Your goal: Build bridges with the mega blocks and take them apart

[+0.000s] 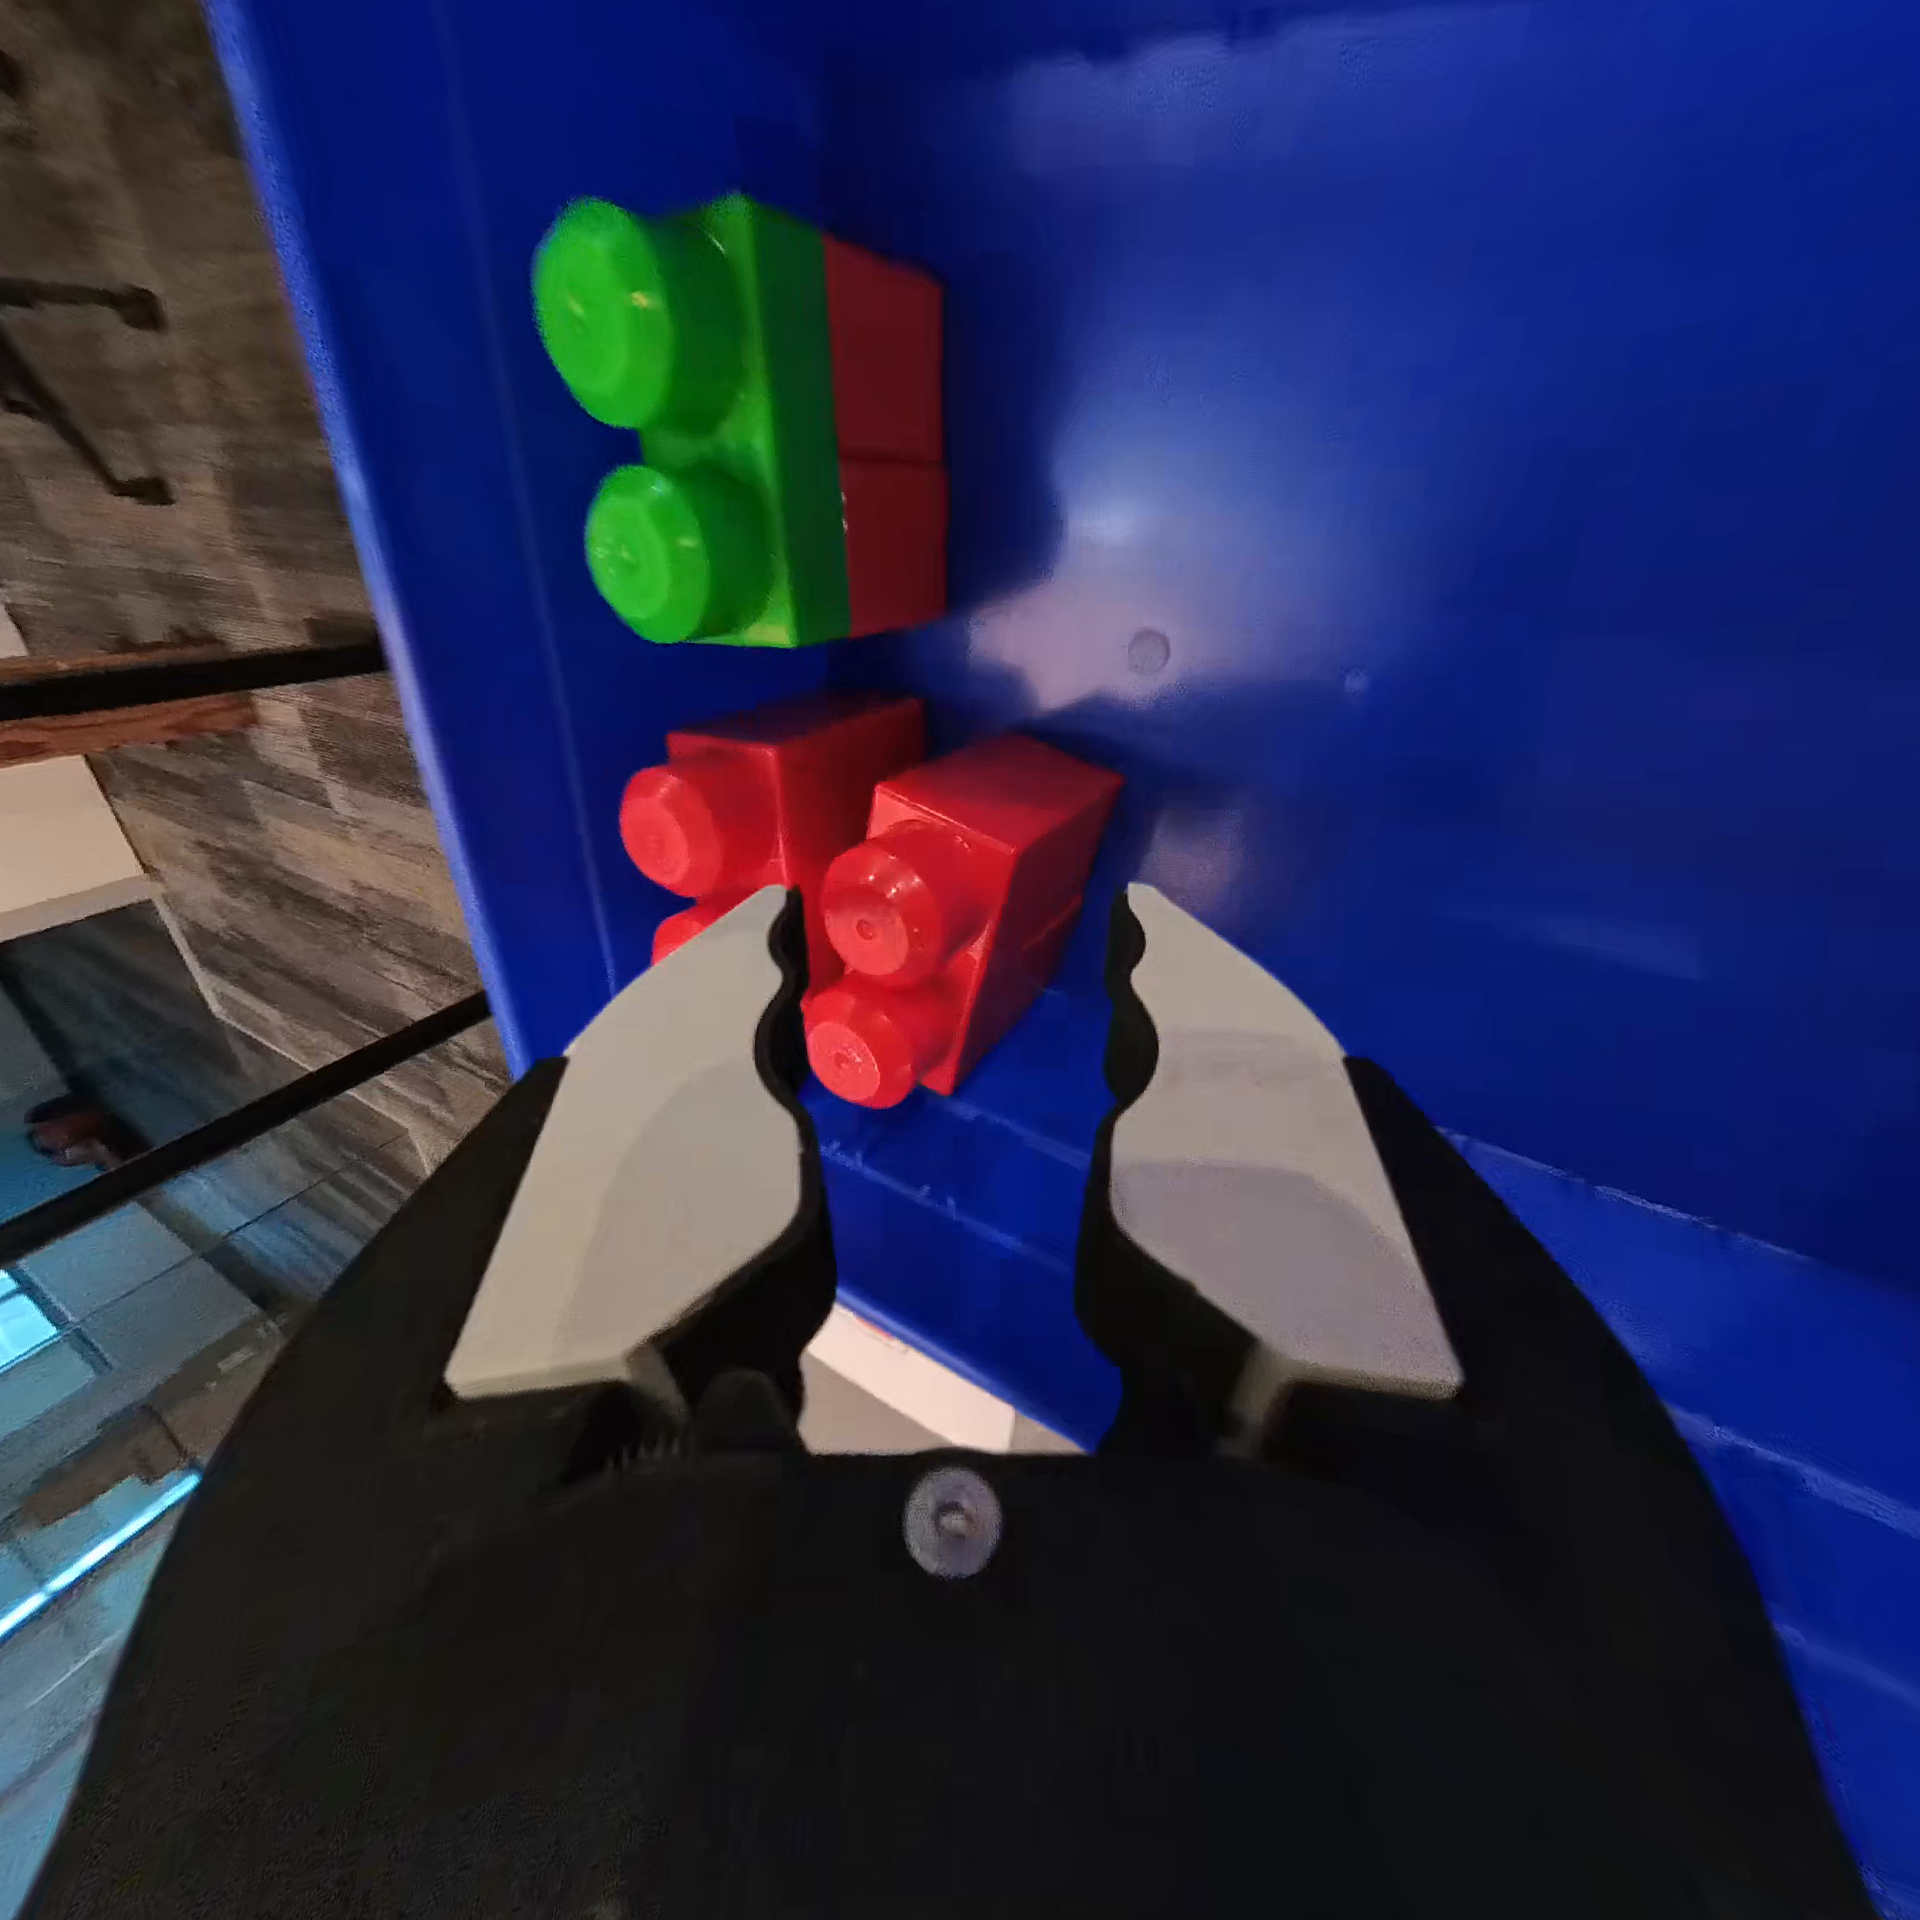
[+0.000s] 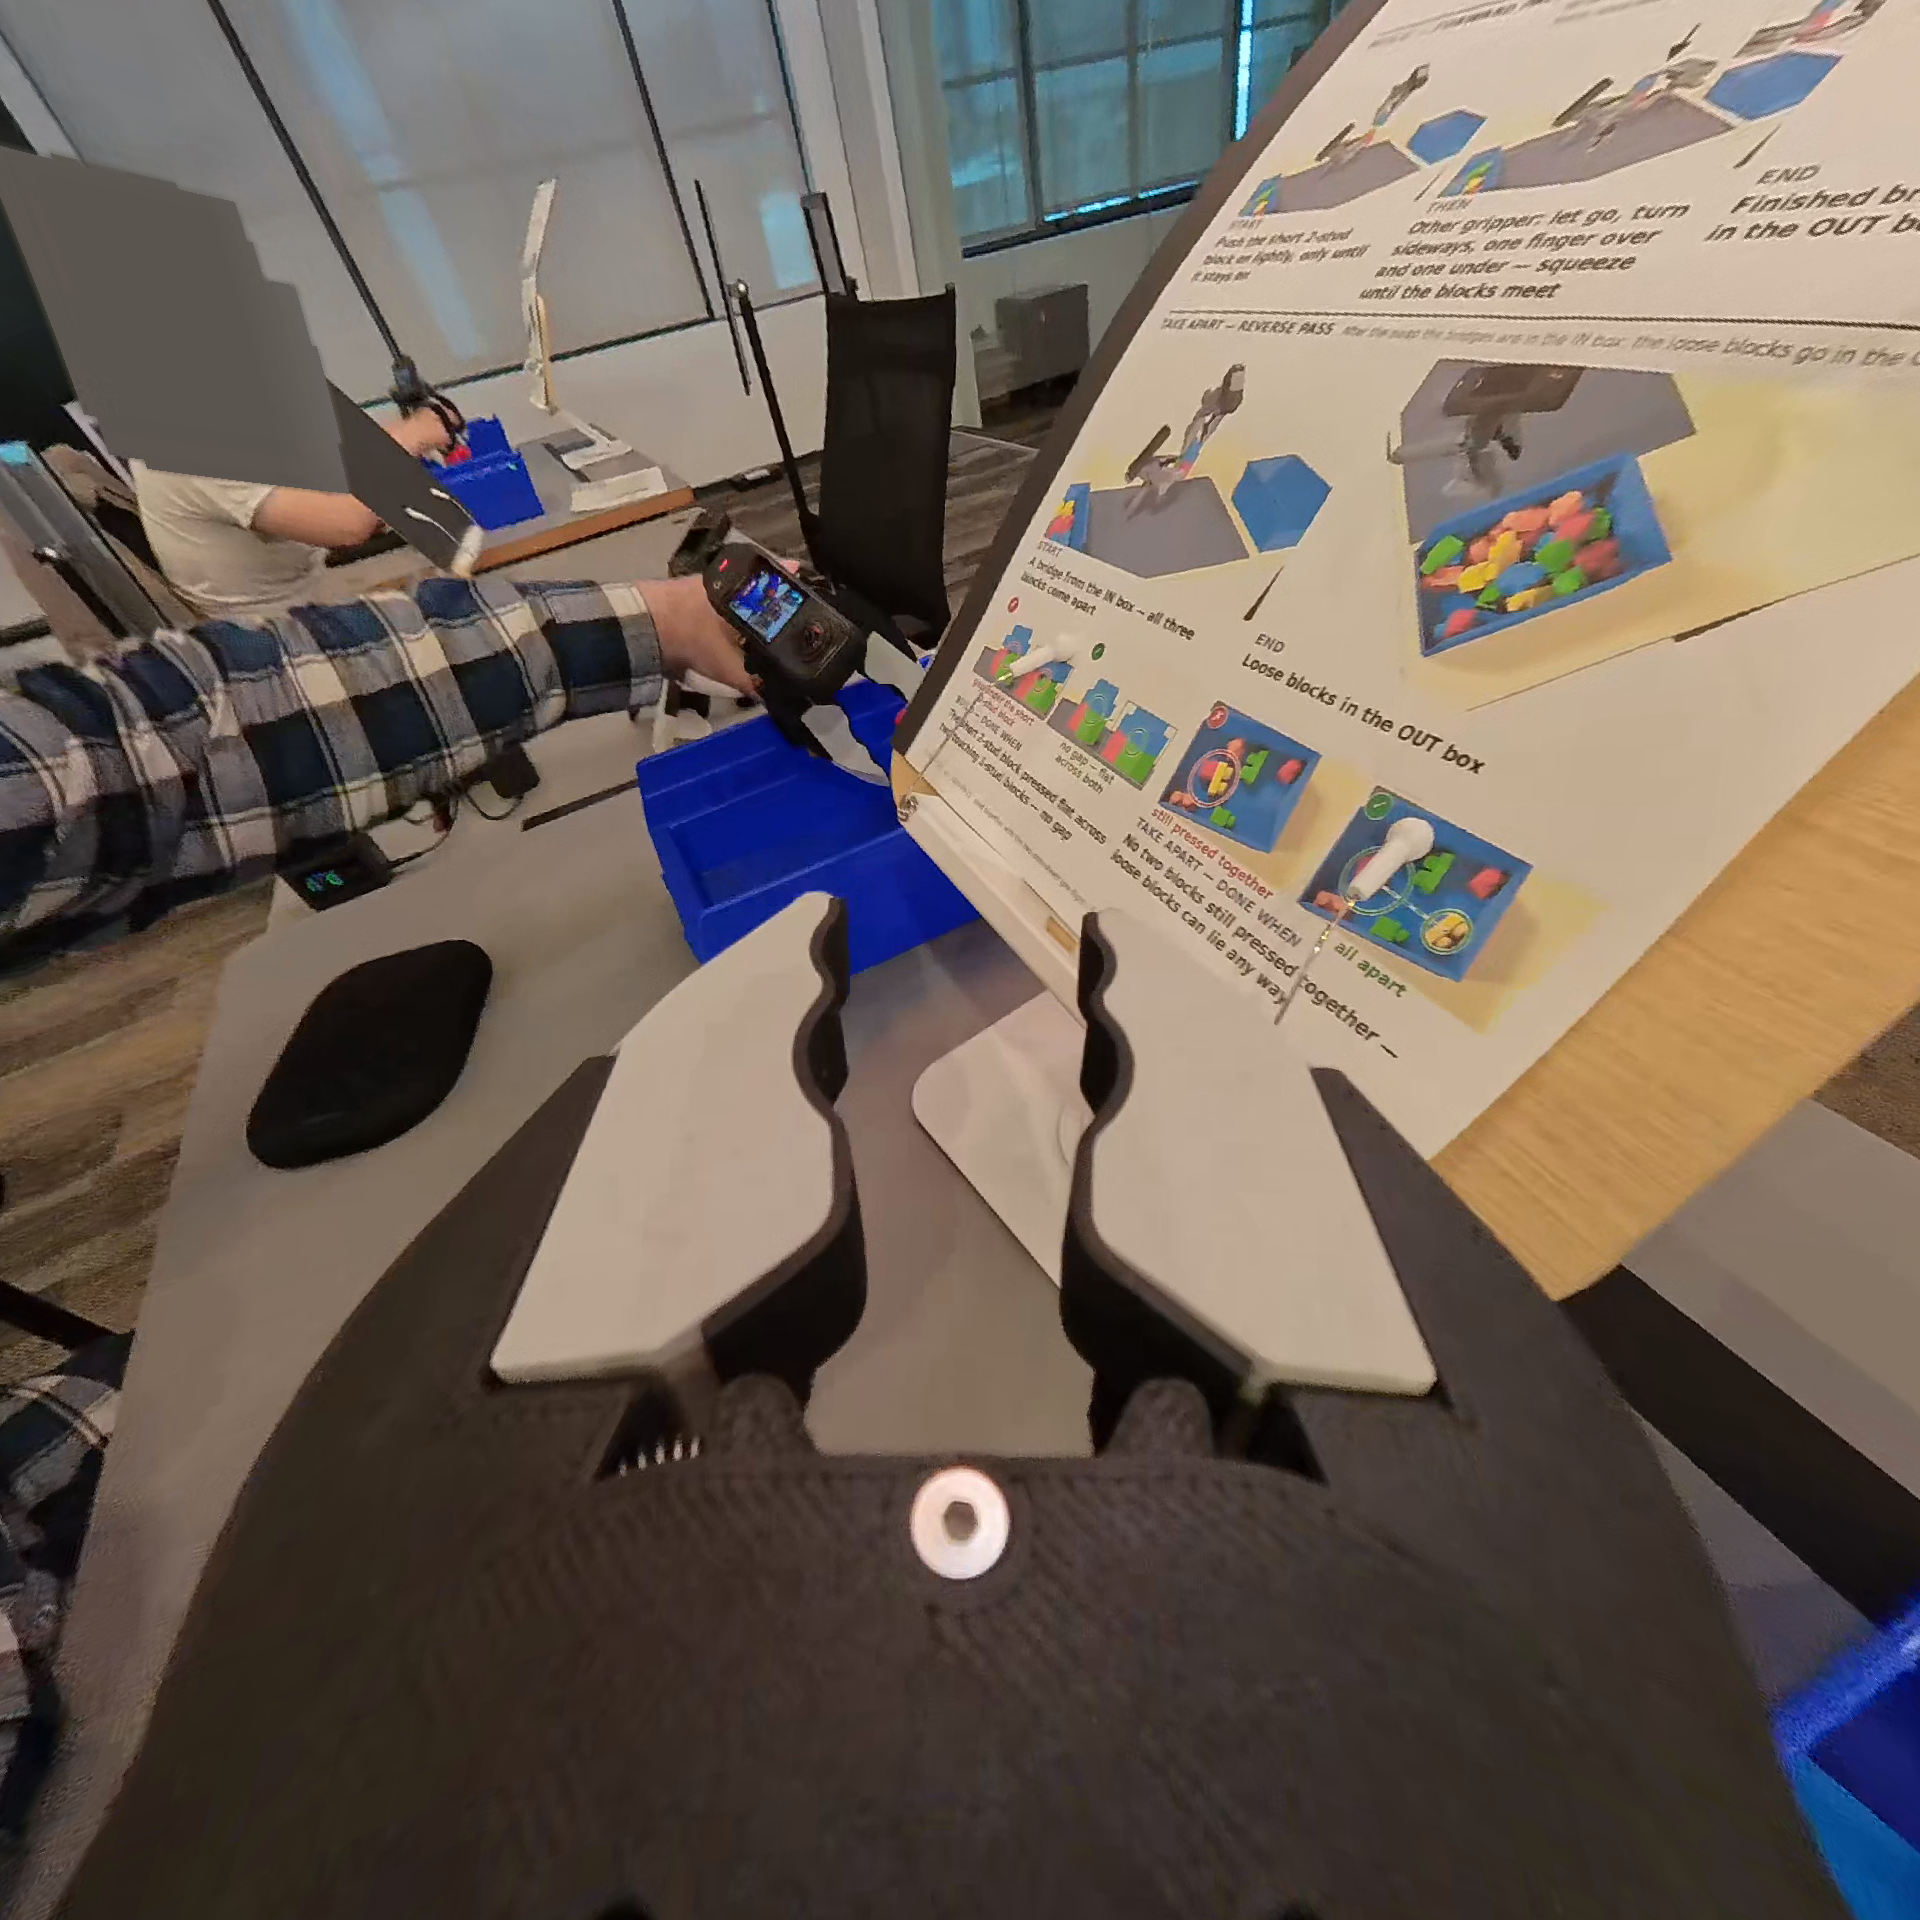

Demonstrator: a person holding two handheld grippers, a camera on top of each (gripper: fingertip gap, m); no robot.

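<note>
Left tool (image 1: 951, 940) inside blue bin (image 1: 1455, 520), jaws apart, nothing gripped. Near red block (image 1: 966, 914) sitting between the fingers, close against left finger (image 1: 665, 1122), clear gap to right finger (image 1: 1236, 1122); contact on the left side not certain. Second red block (image 1: 769, 790) just beside near red block, toward the bin wall, partly hidden by left finger. Green block (image 1: 707, 416) farther along the same wall from near red block, pressed onto red pieces (image 1: 883, 436), so likely one bridge not yet taken apart. All studs pointing toward the camera.

Right tool (image 2: 956, 987) over grey table (image 2: 468, 987), well apart from the bin, jaws apart, empty. Beyond it: blue bin (image 2: 769, 831) with left tool reaching in, instruction board (image 2: 1455, 520) on stand, black pad (image 2: 374, 1049) on table.

Handling, judged: blocks hollow hard plastic, so light, stiff, not fragile; glossy faces, so somewhat slippery under flat pads. Best hold probably across the two flat long sides of near red block, below the studs; round studs likely to roll or slip out. Light block likely to skid on smooth bin floor if only one finger pushes, so centre it before closing. Stacked green piece probably needs both tools, one on each layer, to pull apart.
</note>
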